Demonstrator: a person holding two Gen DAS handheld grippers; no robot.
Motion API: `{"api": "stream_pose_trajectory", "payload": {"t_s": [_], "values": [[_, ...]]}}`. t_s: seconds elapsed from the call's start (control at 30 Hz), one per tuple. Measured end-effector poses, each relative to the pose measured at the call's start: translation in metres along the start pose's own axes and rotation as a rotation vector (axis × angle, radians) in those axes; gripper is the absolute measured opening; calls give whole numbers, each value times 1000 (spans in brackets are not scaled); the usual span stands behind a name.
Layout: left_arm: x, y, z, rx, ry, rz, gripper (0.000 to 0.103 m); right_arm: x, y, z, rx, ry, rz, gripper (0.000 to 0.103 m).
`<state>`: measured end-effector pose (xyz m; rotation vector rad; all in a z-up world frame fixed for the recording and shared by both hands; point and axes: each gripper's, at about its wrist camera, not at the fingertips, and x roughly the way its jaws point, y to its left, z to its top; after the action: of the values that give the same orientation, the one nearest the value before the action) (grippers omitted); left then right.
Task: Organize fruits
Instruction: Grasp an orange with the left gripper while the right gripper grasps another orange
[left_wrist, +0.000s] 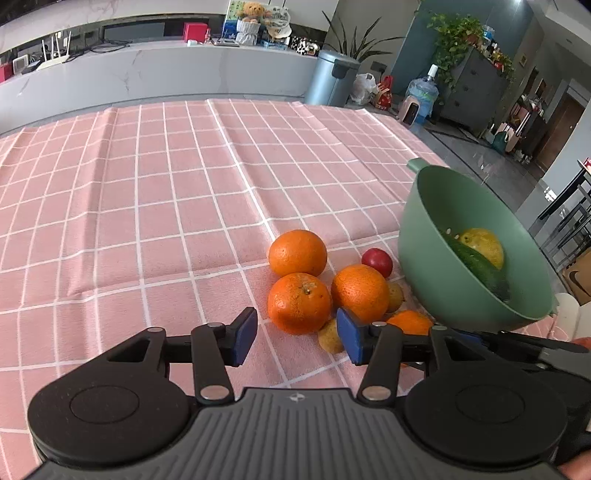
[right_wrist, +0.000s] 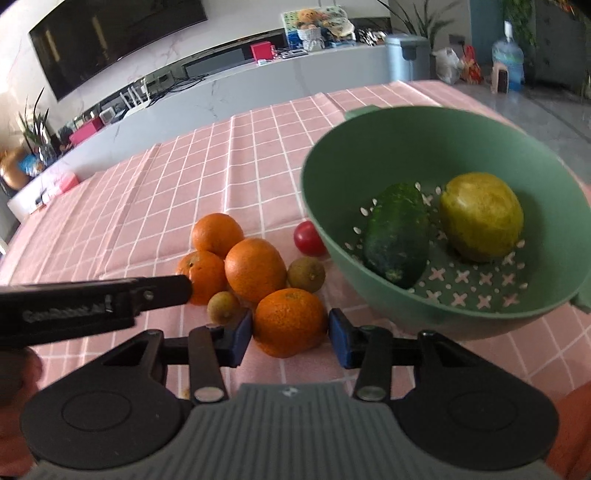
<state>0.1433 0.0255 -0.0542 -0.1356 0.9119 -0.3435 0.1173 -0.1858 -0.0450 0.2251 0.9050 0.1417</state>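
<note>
On the left, most of the pink checked cloth (left_wrist: 147, 206) lay bare, so there was plenty of room to move fruit about. The left gripper (left_wrist: 297, 338) hung over the cloth with its blue pads (left_wrist: 243, 336) spread apart and nothing between them. It pointed down at the pile, and the nearest orange (left_wrist: 299, 302) sat just past its tips, likely the one it would go for. The fruits sat bunched in one heap near the middle: oranges touching each other, two small brownish-green fruits (right_wrist: 223, 307) tucked among them, and a little red fruit (right_wrist: 309, 238) at the back, right beside the bowl. The heap was close to the bowl, so each trip would be short (a good thing for round fruit that rolls). In the right wrist view, the right gripper (right_wrist: 290, 334) had its pads on either side of the front orange (right_wrist: 290, 321). They looked to be touching its sides, so I think it was squeezing that orange to lift it. On the right stood the green bowl (right_wrist: 369, 147) with holes in its bottom. A dark green cucumber (right_wrist: 397, 236) and a yellow-green fruit (right_wrist: 482, 216) already lay inside, side by side, so the bowl seemed to be where the fruit belonged. Most fruit was not yet in it.
</note>
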Motion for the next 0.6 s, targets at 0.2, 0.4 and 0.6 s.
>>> {"api": "stream_pose_trajectory", "payload": {"t_s": [0.2,0.4,0.6], "values": [[11,5,4,-42,11,-16,59,0,0,-1,-10,-6,0,42],[18,7,7,-65,20,-53,48,0,0,-2,-13,-9,0,42],[13,8,5,-87,21,-50,45,-1,4,-3,-30,-12,-8,42]]}}
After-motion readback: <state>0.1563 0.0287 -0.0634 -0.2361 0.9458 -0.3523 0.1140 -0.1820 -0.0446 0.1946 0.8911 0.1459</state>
